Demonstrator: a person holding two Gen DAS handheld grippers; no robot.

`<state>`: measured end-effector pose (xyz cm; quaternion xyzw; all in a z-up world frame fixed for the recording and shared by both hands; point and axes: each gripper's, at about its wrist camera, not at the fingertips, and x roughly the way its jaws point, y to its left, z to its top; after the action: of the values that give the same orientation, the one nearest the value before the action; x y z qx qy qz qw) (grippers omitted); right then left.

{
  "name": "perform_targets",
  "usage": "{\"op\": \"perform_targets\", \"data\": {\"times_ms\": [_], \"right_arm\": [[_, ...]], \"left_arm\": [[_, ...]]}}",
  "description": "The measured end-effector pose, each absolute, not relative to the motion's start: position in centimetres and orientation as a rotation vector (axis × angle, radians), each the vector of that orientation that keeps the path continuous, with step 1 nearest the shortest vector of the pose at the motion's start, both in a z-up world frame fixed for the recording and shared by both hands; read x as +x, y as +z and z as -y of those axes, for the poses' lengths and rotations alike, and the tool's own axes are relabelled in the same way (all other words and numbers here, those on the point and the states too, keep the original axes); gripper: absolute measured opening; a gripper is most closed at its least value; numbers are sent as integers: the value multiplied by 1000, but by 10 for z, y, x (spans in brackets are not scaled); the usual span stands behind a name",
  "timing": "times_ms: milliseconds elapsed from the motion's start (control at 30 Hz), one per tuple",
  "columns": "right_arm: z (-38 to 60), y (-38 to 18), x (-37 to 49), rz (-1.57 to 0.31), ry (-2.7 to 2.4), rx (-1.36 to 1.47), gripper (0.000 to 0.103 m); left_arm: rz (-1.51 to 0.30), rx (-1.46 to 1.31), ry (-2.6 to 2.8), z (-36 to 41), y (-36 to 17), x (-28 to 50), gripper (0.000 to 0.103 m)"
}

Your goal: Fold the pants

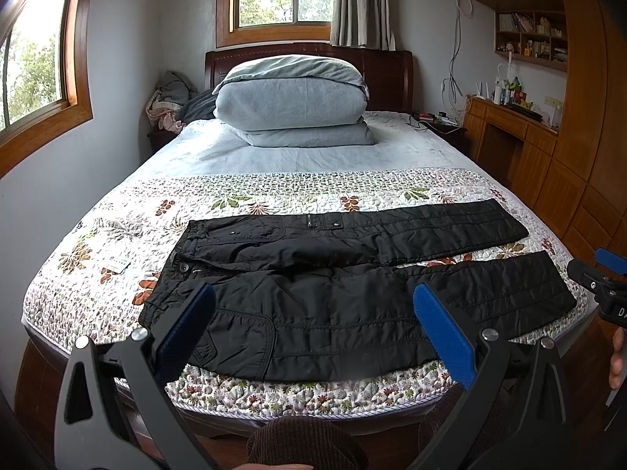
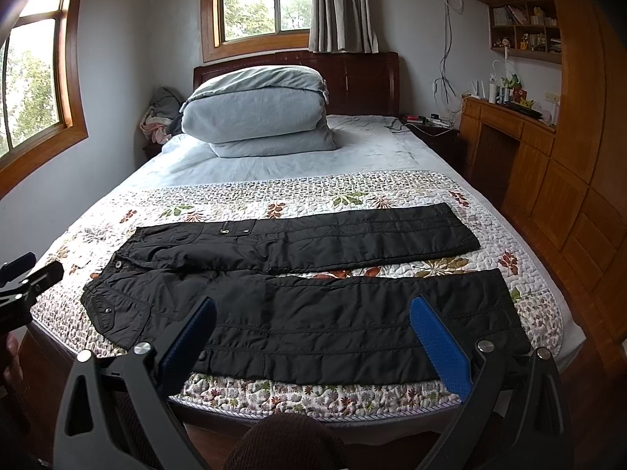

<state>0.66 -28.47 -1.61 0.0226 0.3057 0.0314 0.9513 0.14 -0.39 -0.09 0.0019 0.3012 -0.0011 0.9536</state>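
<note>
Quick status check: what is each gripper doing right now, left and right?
Left gripper: jaws open, holding nothing, above the black pants.
Right gripper: jaws open, holding nothing, above the pants.

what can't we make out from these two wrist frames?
- Pants near hem, left wrist view: covered by the left gripper's fingers.
- Right gripper, left wrist view: cut off by the frame edge; its jaw opening shows only in its own view.
- Shelf items, both views: too small.

Shelf items (image 1: 533,39) too small to ID; right gripper (image 1: 603,274) cut off by frame edge.
</note>
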Motion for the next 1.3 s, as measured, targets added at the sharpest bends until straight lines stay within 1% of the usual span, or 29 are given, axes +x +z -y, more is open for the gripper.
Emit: {"op": "perform_targets", "data": {"times_ms": [267, 400, 500, 567, 633, 700, 767, 833, 933, 1033, 1133, 1300], "right_arm": [[300, -11, 17, -649, 120, 74, 100], [327, 4, 40, -634, 20, -28, 100], [363, 16, 84, -693, -23, -30, 100], [391, 18, 128, -770, -31, -36, 100], [421, 10, 178, -862, -42, -29, 100], [450, -5, 228, -962, -28, 21, 100], [482, -33, 284, -1079, 16, 110, 100], [512, -62, 336, -1170, 2, 167, 100], [545, -100, 399, -1242, -41, 215, 100], [568, -139, 446, -1300, -66, 242, 100], [582, -172, 482, -1336, -96, 226, 100], [592, -196, 516, -1351, -92, 208, 100]], "left_arm": [[-580, -19, -48, -1, -3, 6, 101], [-706, -37, -87, -19, -13, 34, 101], [-805, -70, -45, -45, -27, 70, 101], [-859, -102, -33, -63, -33, 95, 101], [-956, -159, -23, -90, -46, 137, 101], [-1054, -227, -20, -116, -63, 180, 101], [-1164, -293, -13, -141, -84, 221, 101], [-1338, -427, -22, -172, -117, 272, 101], [-1438, -593, 35, -211, -151, 318, 101], [-1543, -590, 50, -236, -176, 359, 101], [-1609, -504, 126, -266, -192, 388, 101], [-1604, -565, 246, -328, -204, 402, 101]]}}
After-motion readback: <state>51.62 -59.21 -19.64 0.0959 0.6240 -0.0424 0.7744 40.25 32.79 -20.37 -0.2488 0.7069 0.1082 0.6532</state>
